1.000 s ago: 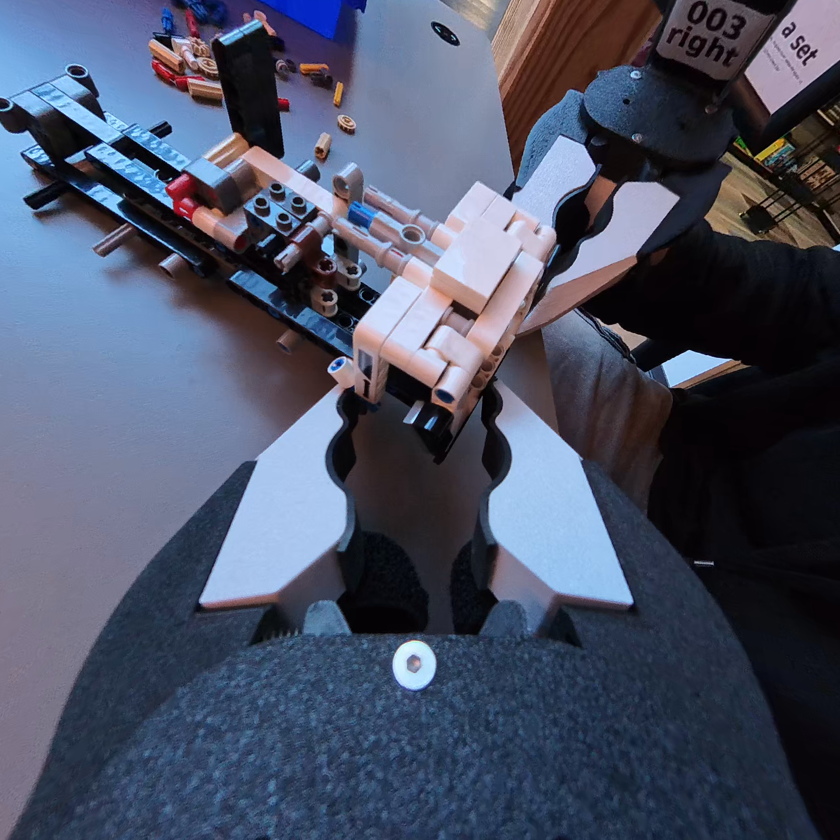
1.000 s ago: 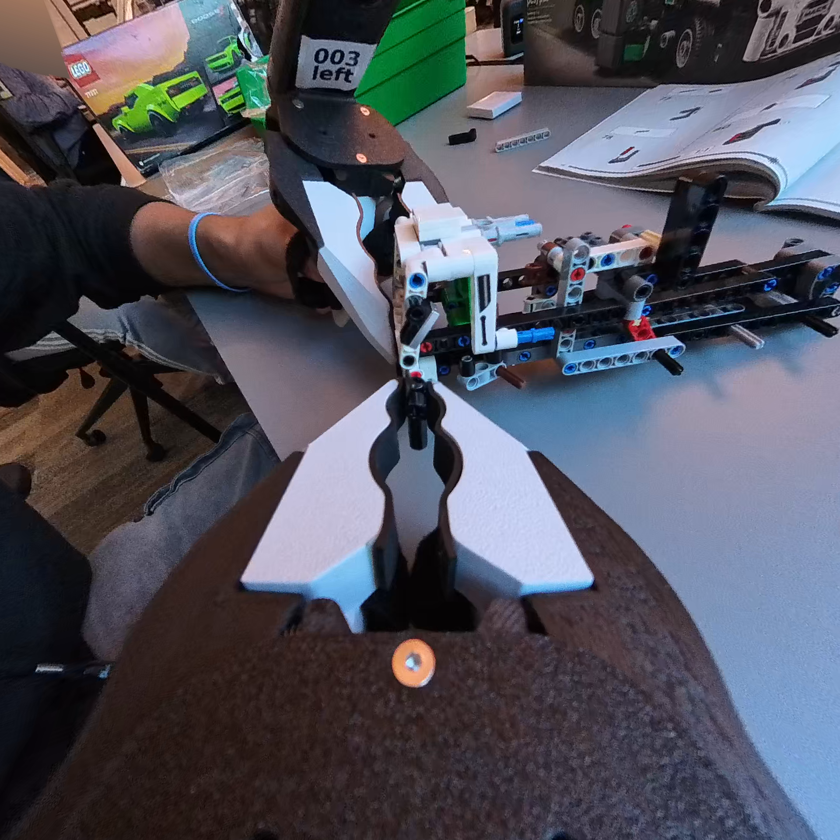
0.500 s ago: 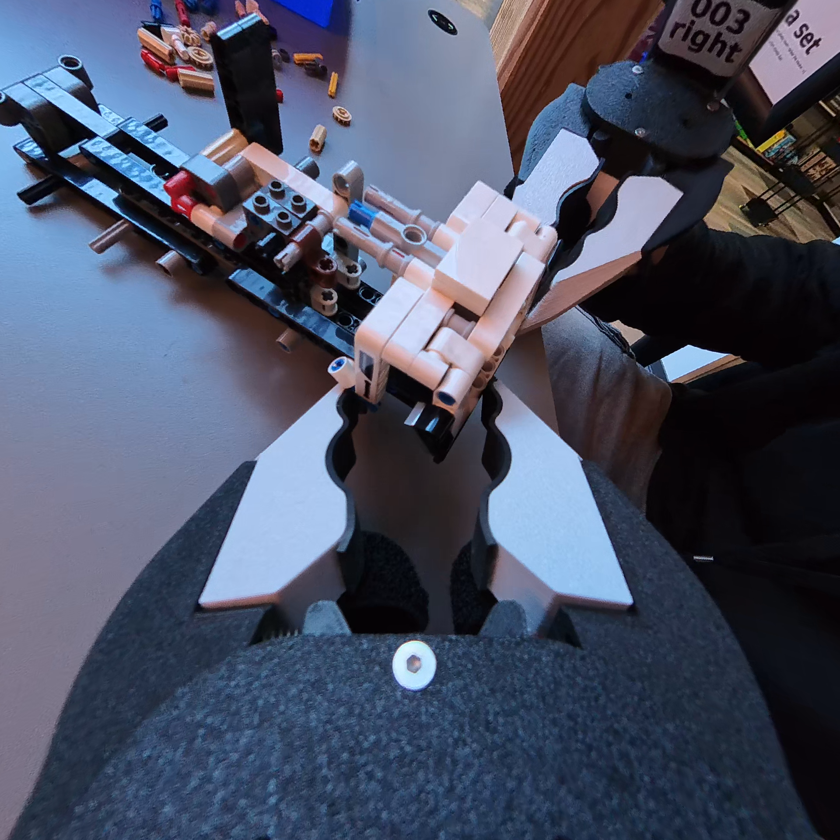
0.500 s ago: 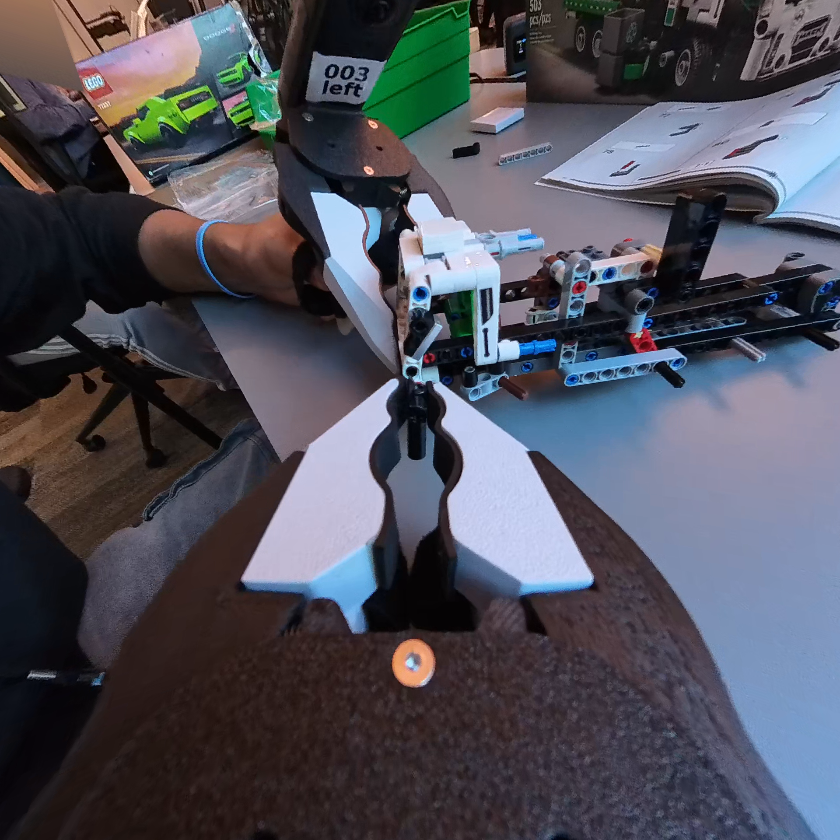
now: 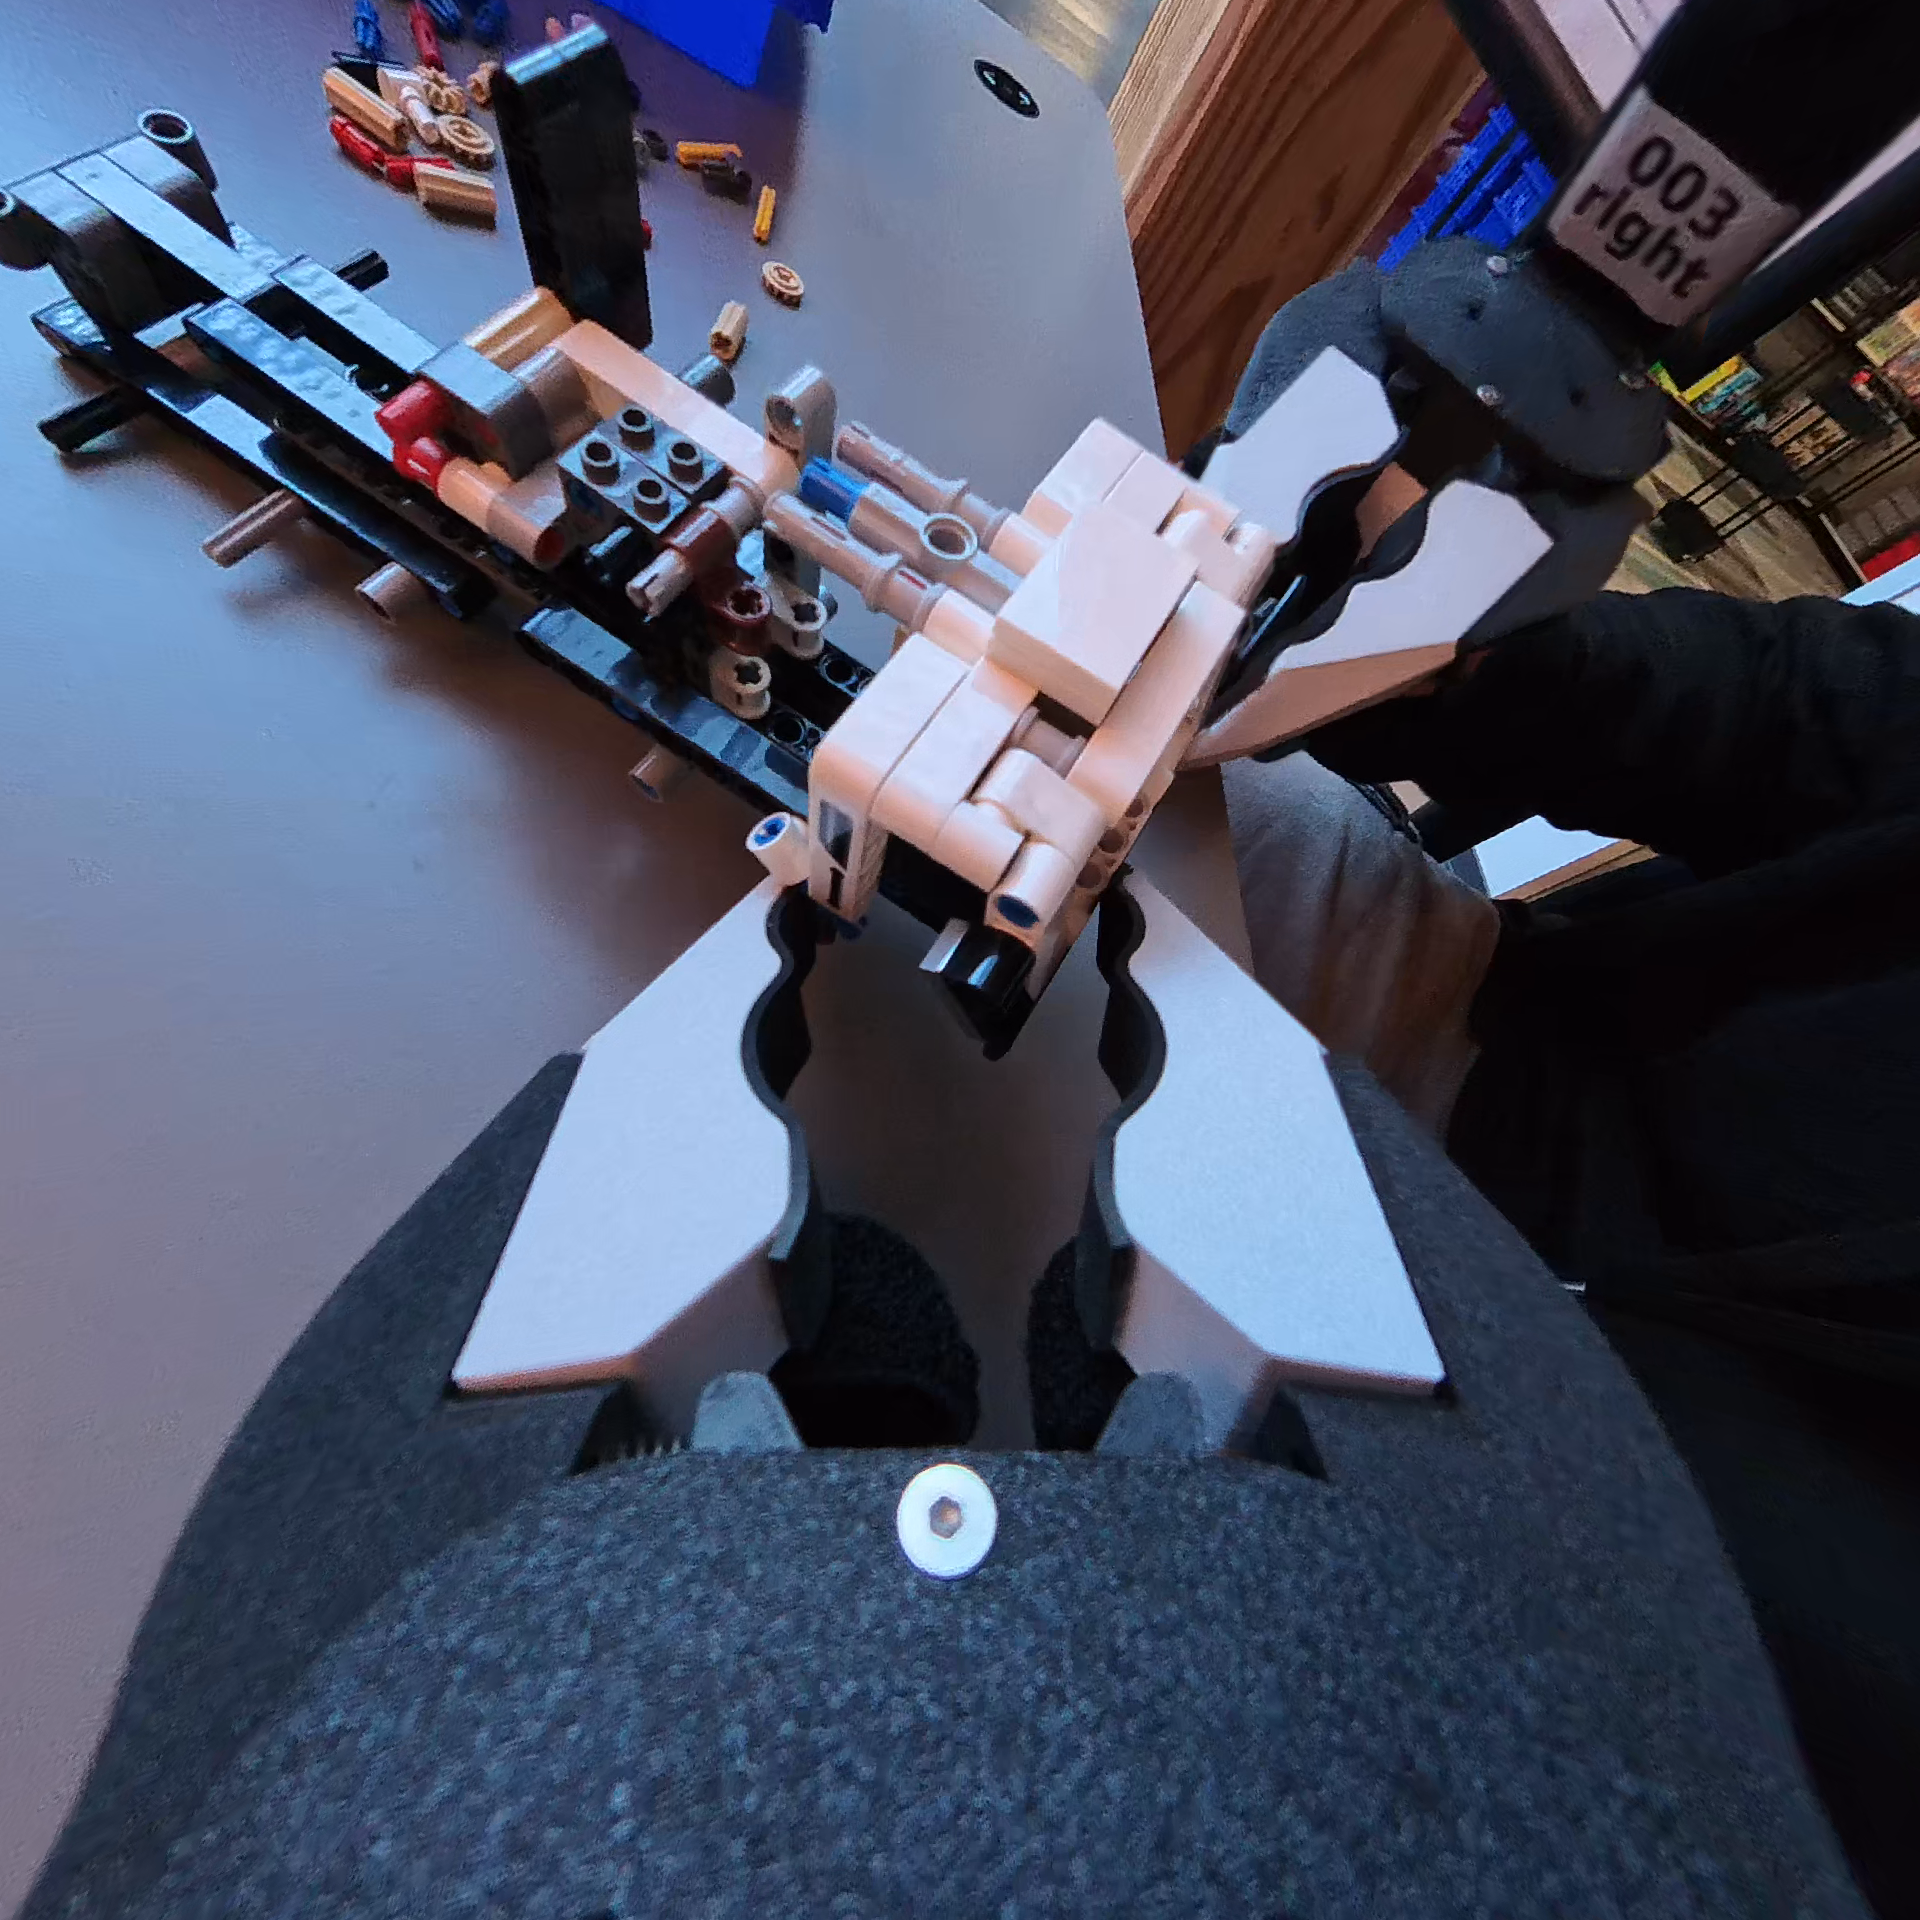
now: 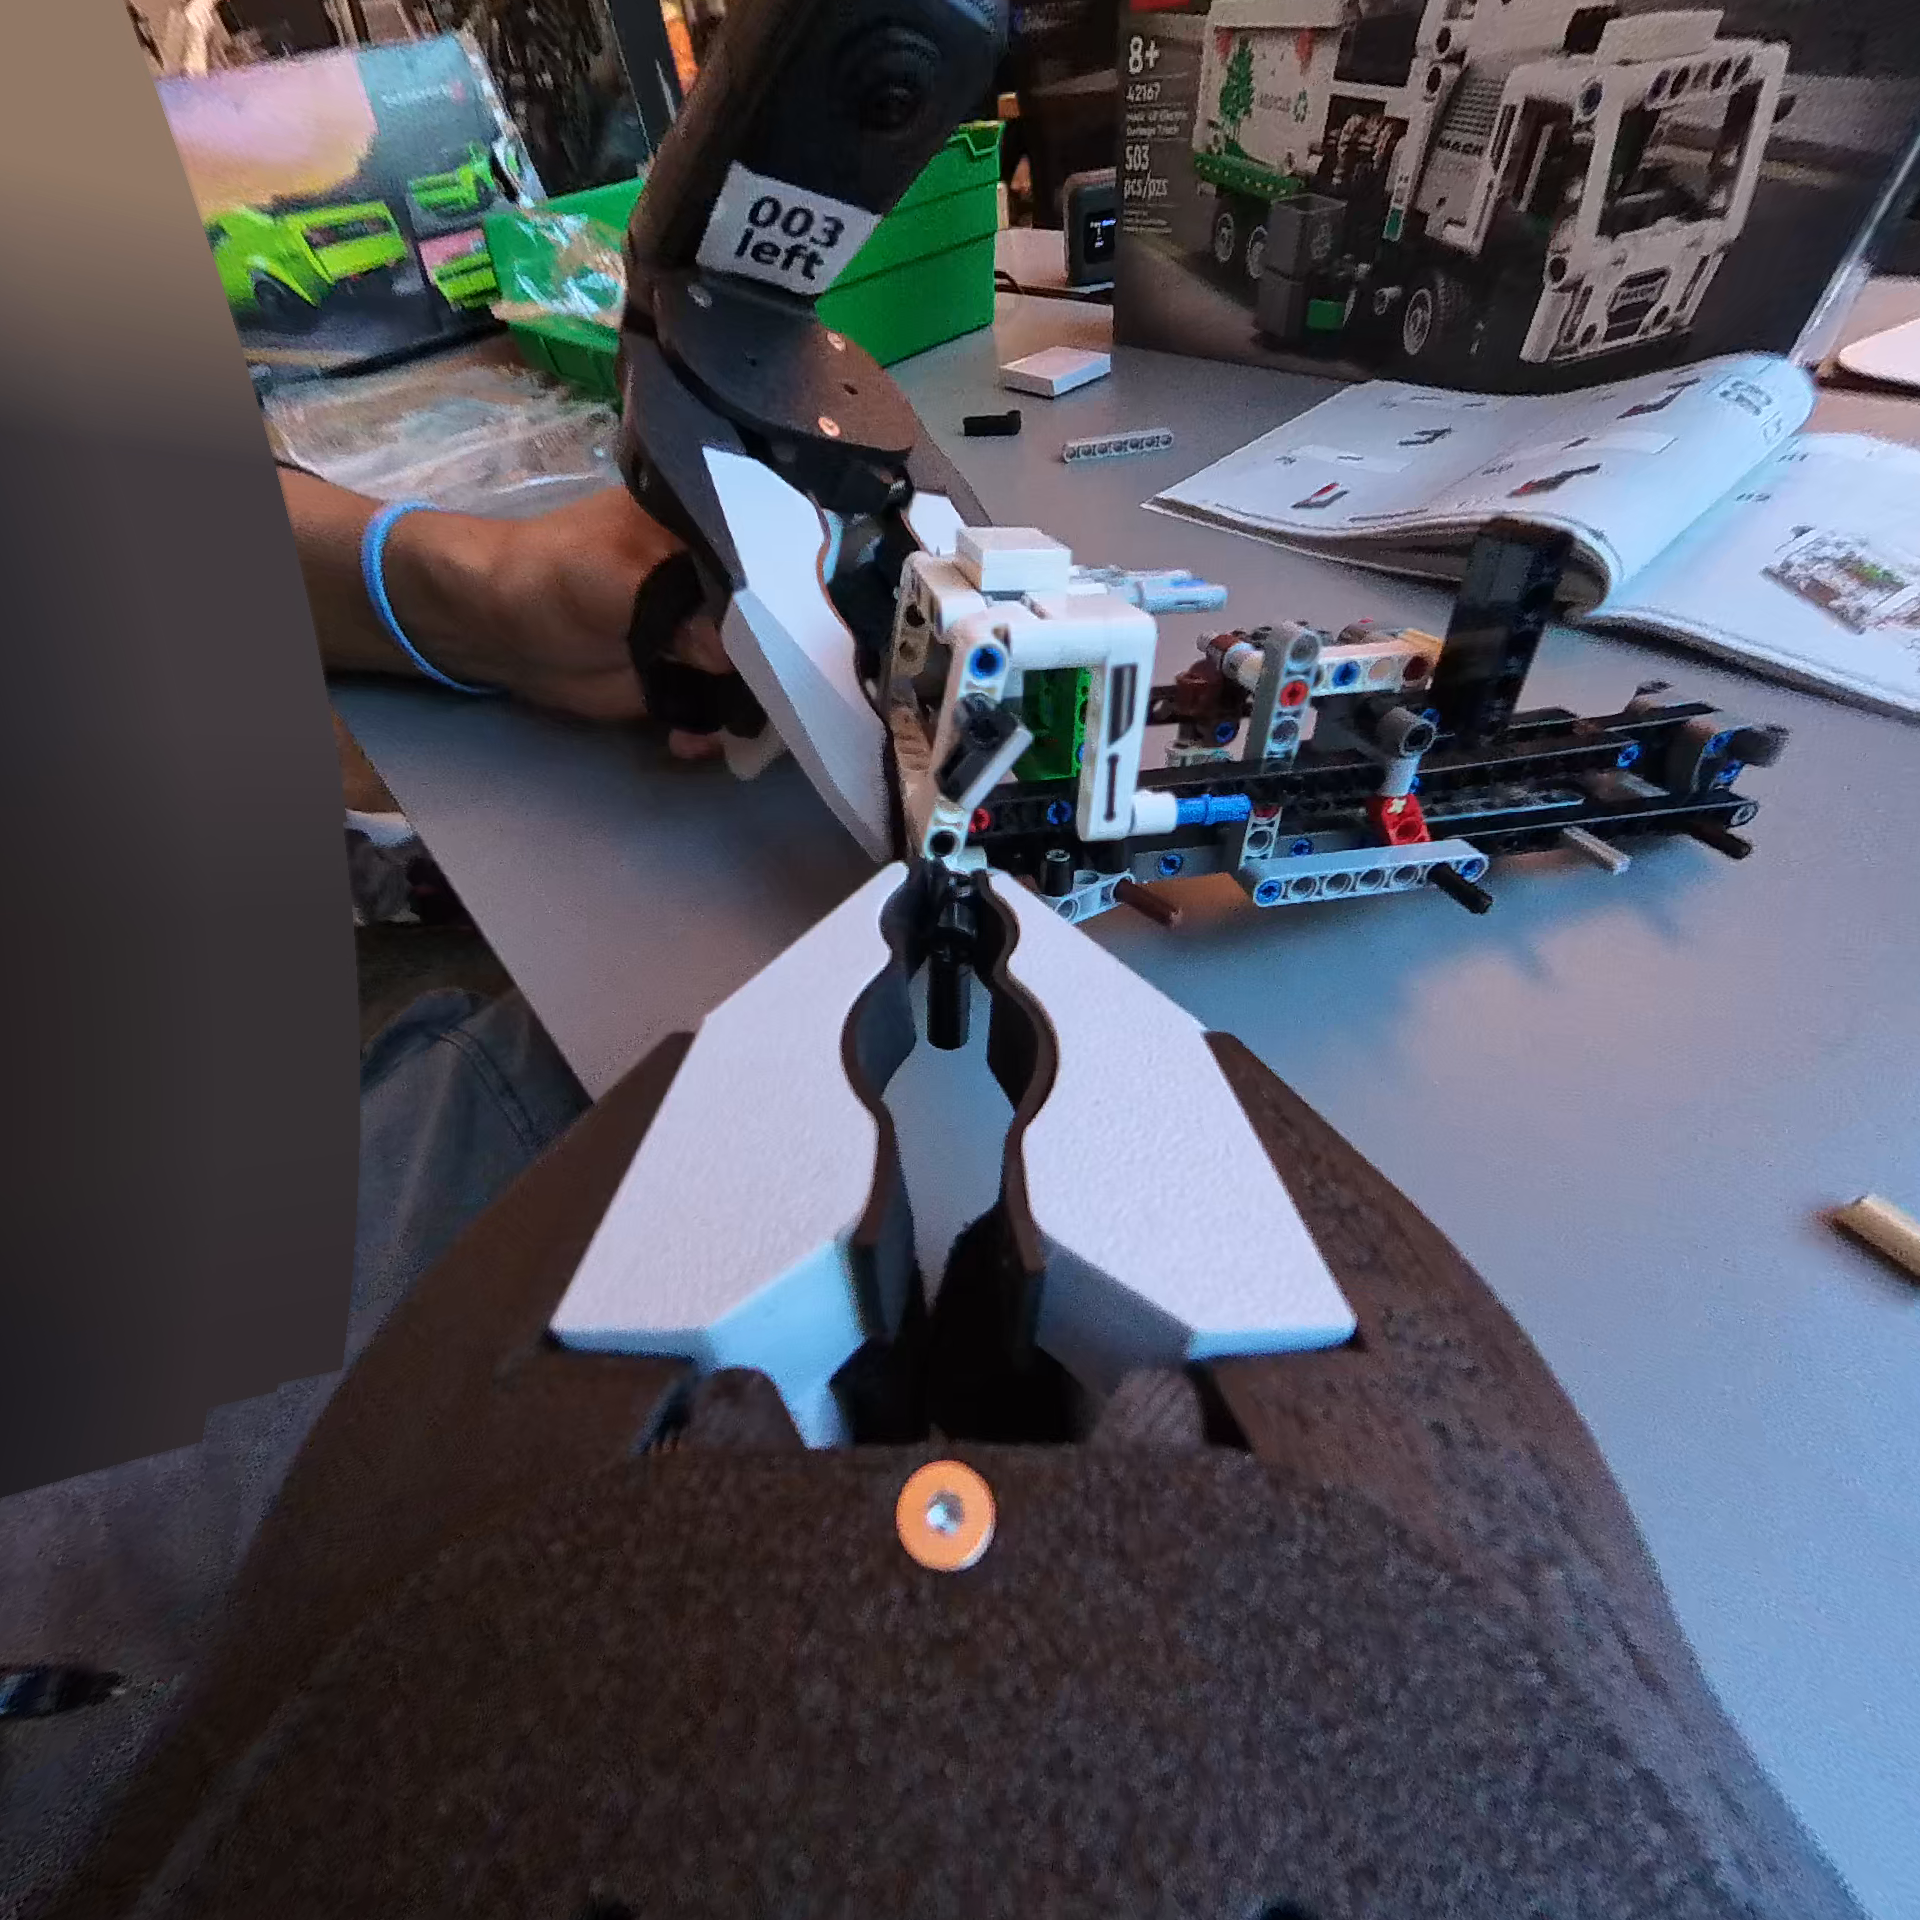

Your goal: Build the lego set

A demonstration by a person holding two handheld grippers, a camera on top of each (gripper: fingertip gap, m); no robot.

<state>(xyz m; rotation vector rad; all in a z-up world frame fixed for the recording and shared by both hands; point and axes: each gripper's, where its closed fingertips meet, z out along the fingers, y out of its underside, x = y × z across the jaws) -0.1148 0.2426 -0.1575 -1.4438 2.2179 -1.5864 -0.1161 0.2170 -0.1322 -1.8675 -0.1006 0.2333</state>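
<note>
A long black Lego chassis [image 6: 1455, 769] lies on the grey table [image 6: 1455, 1091], with a white cab block [image 6: 1049, 644] at its near end. My left gripper [image 5: 951, 904] is shut on the cab end [image 5: 1039, 665], one finger on each side of it. It also shows in the right wrist view [image 6: 883, 727]. My right gripper [image 6: 945, 883] is shut on a small black pin [image 6: 945, 987]. The pin's tip is at the cab's lower corner. The right gripper [image 5: 1236, 665] shows at the cab's far side in the left wrist view.
Loose small parts [image 5: 436, 135] lie past the chassis. An open instruction booklet [image 6: 1558, 488], a set box [image 6: 1455, 177] and a green bin [image 6: 914, 260] stand at the back. A tan pin [image 6: 1881, 1236] lies to the right. The table edge runs just left of the cab. One gripper's finger ends stand about 4 cm off the other's.
The right gripper has tilted slightly and stayed pressed at the cab's lower corner with the black pin. The left gripper keeps hold of the cab end; the chassis has barely shifted.
</note>
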